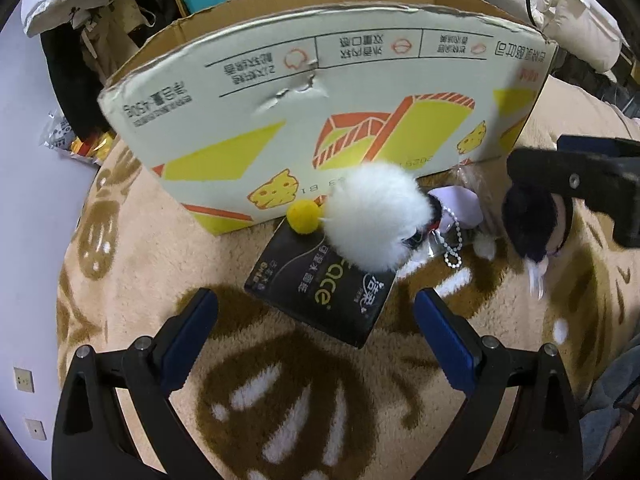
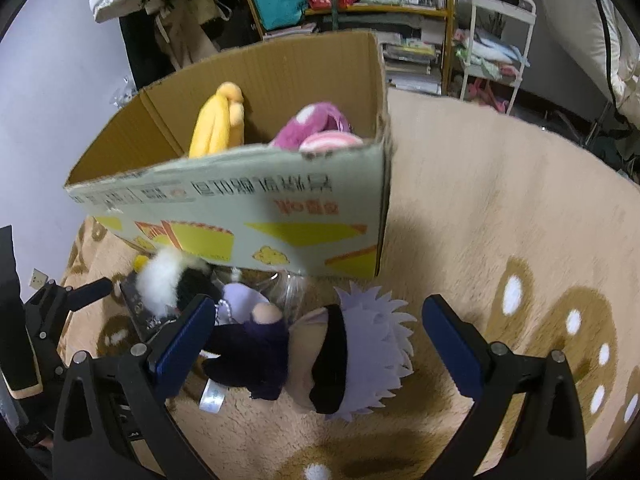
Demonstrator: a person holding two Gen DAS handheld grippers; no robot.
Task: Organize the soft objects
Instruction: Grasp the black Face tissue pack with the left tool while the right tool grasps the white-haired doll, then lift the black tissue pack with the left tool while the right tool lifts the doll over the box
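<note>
A cardboard box (image 1: 320,92) stands on the beige rug; in the right wrist view the box (image 2: 248,208) holds a yellow plush (image 2: 218,120) and a pink plush (image 2: 316,128). A white fluffy toy (image 1: 372,216) with a yellow pompom (image 1: 304,218) lies on a black tissue pack (image 1: 320,292) before the box. My left gripper (image 1: 316,340) is open, just short of the pack. A plush doll with pale purple hair (image 2: 360,352) and dark body (image 2: 248,352) lies between the open fingers of my right gripper (image 2: 320,348). The right gripper also shows in the left wrist view (image 1: 580,188), above the doll (image 1: 532,220).
The rug (image 2: 500,208) has brown and white patterns. Shelves (image 2: 400,8) with boxes and bottles, a white cart (image 2: 496,44), bedding (image 2: 600,40) and hanging clothes (image 2: 160,40) stand behind the box. A small lilac plush with a bead chain (image 1: 456,208) lies by the white toy.
</note>
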